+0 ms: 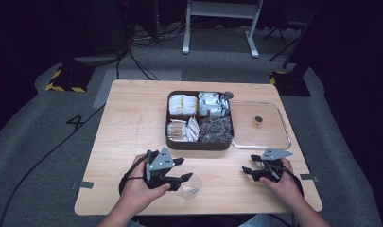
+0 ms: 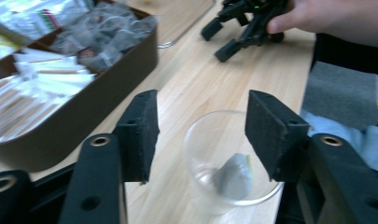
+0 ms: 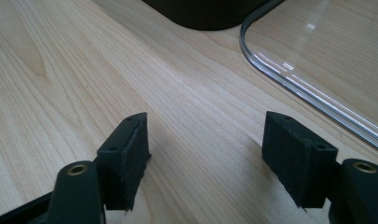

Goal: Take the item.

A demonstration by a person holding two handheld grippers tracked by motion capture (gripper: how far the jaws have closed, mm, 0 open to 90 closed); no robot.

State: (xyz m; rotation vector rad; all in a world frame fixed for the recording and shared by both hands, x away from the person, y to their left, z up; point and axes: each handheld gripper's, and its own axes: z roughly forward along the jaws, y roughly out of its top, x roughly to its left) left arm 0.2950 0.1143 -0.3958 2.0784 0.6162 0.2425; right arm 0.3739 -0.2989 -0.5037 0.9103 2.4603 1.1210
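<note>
One thin clear plastic cup with a tea bag inside stands on the surface between the left gripper's parted jaws, probably light and crushable, best pinched gently mid-wall; the right gripper rests released, empty.

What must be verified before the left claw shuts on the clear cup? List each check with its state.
1. Left claw open: ok.
2. Clear cup between its jaws: ok, jaws apart from the wall.
3. Cup upright on the table: ok.
4. Tea bag inside the cup: ok.
5. Right claw open, clear of the cup: ok.
6. Brown compartment box away from the cup: ok.
</note>
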